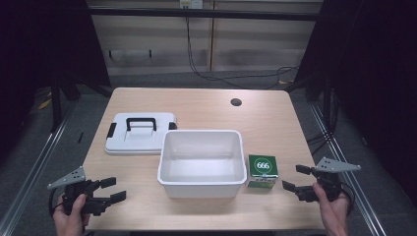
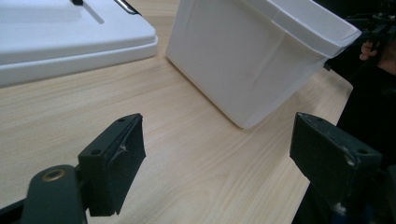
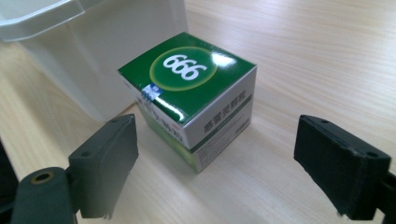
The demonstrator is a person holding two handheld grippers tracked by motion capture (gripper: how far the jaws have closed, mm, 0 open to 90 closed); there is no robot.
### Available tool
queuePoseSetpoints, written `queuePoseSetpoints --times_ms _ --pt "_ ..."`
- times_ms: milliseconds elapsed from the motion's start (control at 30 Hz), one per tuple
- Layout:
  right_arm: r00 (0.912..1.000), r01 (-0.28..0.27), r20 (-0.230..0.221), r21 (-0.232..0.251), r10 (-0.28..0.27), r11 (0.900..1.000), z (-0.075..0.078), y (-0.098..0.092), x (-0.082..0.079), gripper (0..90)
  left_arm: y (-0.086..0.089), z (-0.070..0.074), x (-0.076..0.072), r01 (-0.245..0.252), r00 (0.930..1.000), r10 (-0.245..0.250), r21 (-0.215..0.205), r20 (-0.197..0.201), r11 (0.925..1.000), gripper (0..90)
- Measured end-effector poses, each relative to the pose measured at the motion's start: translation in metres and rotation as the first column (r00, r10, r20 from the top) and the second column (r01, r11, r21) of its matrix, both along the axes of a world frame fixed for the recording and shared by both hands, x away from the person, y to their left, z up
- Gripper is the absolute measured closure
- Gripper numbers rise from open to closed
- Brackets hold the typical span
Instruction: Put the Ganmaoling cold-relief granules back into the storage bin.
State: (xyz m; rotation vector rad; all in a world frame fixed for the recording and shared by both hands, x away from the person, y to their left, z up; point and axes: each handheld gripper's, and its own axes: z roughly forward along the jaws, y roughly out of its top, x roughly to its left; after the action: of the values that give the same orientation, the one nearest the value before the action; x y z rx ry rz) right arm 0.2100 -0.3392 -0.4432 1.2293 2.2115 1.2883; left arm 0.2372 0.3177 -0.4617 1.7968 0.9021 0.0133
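Observation:
A green and white box [image 1: 262,170] marked 666 [image 3: 196,98] stands on the table just right of an open white tub [image 1: 201,162]. My right gripper [image 1: 296,178] is open at the table's front right, its jaws a short way from the box and facing it, nothing between them [image 3: 215,172]. The left gripper [image 1: 113,189] is open near the front left corner, pointing toward the tub's [image 2: 252,56] near wall, with bare wood between its jaws [image 2: 215,163]. A white lid [image 1: 140,132] with a black handle lies flat left of the tub.
The wooden table [image 1: 275,123] has a round cable hole [image 1: 236,102] at the back right. Dark floor and metal rails flank both sides. The lid's edge [image 2: 70,46] lies ahead and left of the left gripper. A hand with the other gripper [image 2: 373,37] appears beyond the tub.

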Motion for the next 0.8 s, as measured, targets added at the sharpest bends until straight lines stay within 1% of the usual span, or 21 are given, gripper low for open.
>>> queuePoseSetpoints --times_ms 100,133,200,267,333,400,467,500,533,567,600,667,733,767,800 --pt "0.9999 -0.012 0.004 0.007 0.012 1.0 0.004 0.001 0.001 13.3 0.0 0.0 0.0 0.0 1.0 0.0 0.001 0.004 1.0 18.0" --pt "0.9995 -0.028 0.014 0.02 0.027 0.999 0.009 0.001 0.001 13.4 0.0 -0.001 0.0 -0.002 1.0 0.002 0.0 -0.001 1.0 18.0" --pt "0.9989 -0.033 0.034 0.021 0.033 0.999 0.014 0.001 0.003 13.4 0.0 -0.001 0.0 -0.002 1.0 0.002 -0.001 -0.001 1.0 18.0" --pt "0.998 -0.043 0.047 0.009 0.042 0.999 0.017 0.002 0.005 13.4 0.0 -0.001 0.0 -0.003 1.0 0.003 0.001 -0.001 1.0 18.0" --pt "0.9967 -0.066 0.047 -0.003 0.066 0.998 0.021 0.004 0.008 13.4 0.0 -0.001 0.0 -0.004 1.0 0.004 0.001 -0.001 1.0 18.0" --pt "0.996 -0.075 0.049 -0.008 0.075 0.997 0.021 0.005 0.009 13.4 0.0 -0.001 0.0 -0.003 1.0 0.003 0.001 -0.002 1.0 17.9" --pt "0.9938 -0.097 0.052 -0.041 0.099 0.994 0.025 0.009 0.012 13.2 0.0 -0.001 0.001 -0.002 1.0 0.002 0.0 -0.003 1.0 18.0" --pt "0.9938 -0.097 0.052 -0.041 0.099 0.994 0.025 0.009 0.012 13.2 0.0 -0.001 0.001 0.001 1.0 -0.001 0.002 -0.002 1.0 18.0" --pt "0.9938 -0.095 0.052 -0.054 0.098 0.994 0.026 0.01 0.012 13.0 0.0 -0.001 0.0 0.001 1.0 -0.001 0.002 -0.001 1.0 17.9" --pt "0.993 -0.107 0.042 -0.061 0.11 0.992 0.027 0.012 0.014 13.3 0.0 -0.001 0.0 0.001 1.0 -0.001 0.002 -0.001 1.0 18.0" --pt "0.992 -0.121 0.032 -0.057 0.122 0.991 0.03 0.014 0.016 13.4 0.0 -0.001 0.0 0.001 1.0 -0.001 0.002 -0.003 1.0 18.0" --pt "0.9912 -0.128 0.028 -0.055 0.13 0.99 0.033 0.015 0.019 13.4 0.0 -0.001 0.0 -0.004 1.0 0.004 -0.001 -0.004 1.0 18.0" --pt "0.991 -0.128 0.034 -0.052 0.13 0.99 0.034 0.015 0.02 13.4 0.0 -0.001 0.0 -0.003 1.0 0.003 -0.001 -0.004 1.0 18.0" --pt "0.9914 -0.125 0.03 -0.061 0.127 0.99 0.038 0.016 0.023 13.6 0.0 -0.001 0.0 -0.003 1.0 0.003 -0.001 -0.003 1.0 17.9" --pt "0.9914 -0.125 0.03 -0.061 0.127 0.99 0.038 0.016 0.023 13.6 0.0 -0.001 0.0 -0.004 1.0 0.004 0.001 -0.002 1.0 17.9"
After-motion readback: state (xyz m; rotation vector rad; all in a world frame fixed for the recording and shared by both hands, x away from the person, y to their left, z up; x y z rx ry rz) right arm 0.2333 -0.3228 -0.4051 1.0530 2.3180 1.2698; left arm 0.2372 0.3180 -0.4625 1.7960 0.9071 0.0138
